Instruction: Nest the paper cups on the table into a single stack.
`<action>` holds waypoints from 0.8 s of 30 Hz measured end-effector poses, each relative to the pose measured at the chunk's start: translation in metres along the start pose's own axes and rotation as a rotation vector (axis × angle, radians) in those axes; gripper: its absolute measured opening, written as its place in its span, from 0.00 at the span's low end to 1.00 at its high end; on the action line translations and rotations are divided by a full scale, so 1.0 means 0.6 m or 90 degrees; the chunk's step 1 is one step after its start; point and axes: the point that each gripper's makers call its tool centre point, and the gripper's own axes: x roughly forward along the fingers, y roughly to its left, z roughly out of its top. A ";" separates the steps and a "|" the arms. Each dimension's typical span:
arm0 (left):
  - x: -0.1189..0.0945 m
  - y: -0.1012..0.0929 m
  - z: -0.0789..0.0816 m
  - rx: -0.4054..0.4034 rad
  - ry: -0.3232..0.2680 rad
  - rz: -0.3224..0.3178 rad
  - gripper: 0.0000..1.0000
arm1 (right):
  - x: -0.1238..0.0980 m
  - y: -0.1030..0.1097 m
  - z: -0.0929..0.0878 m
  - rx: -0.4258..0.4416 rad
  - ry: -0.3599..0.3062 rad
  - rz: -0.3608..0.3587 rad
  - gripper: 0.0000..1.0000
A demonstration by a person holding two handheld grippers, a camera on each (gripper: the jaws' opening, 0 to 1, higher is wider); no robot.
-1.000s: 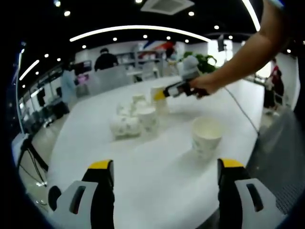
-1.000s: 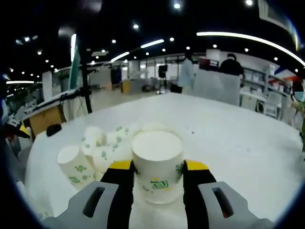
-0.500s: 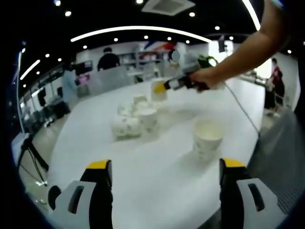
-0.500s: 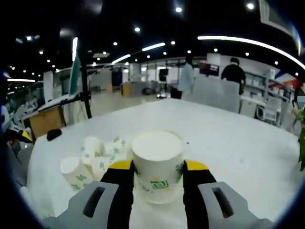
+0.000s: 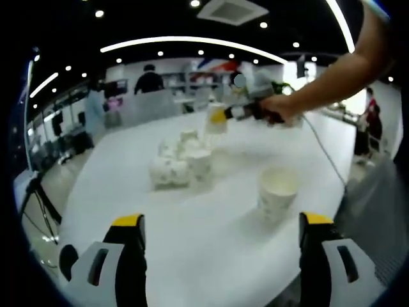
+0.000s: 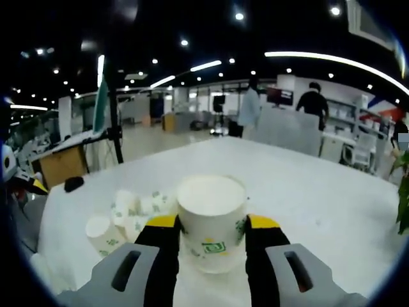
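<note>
My right gripper [image 6: 211, 231] is shut on a white paper cup [image 6: 211, 220] with green print, held upright above the table. In the left gripper view that same gripper [image 5: 220, 116] hangs over the far cluster with the cup [image 5: 216, 119], a bare arm behind it. Several paper cups [image 5: 179, 160] sit bunched on the white table [image 5: 211, 236]; the same cluster [image 6: 128, 214] lies lower left in the right gripper view. A single upright cup [image 5: 277, 194] stands apart on the right. My left gripper [image 5: 222, 224] is open and wide, low over the near table.
The round white table's near edge [image 5: 70, 224] drops off at the left, where a tripod [image 5: 35, 214] stands on the floor. People stand by desks [image 6: 300, 118] in the background. A green plant [image 6: 402, 198] sits at the table's right.
My right gripper has lifted the cup up off the table, higher above the cluster. The left gripper has barely moved.
</note>
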 end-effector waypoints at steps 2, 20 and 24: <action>-0.001 0.000 0.001 -0.001 -0.002 0.000 0.98 | -0.002 0.002 0.002 -0.001 0.000 0.001 0.37; -0.003 -0.002 0.007 0.008 -0.011 -0.002 0.98 | -0.027 0.042 0.033 0.005 -0.015 0.023 0.37; 0.000 -0.004 -0.003 0.034 0.009 -0.002 0.97 | -0.034 0.054 0.044 0.009 -0.018 0.023 0.37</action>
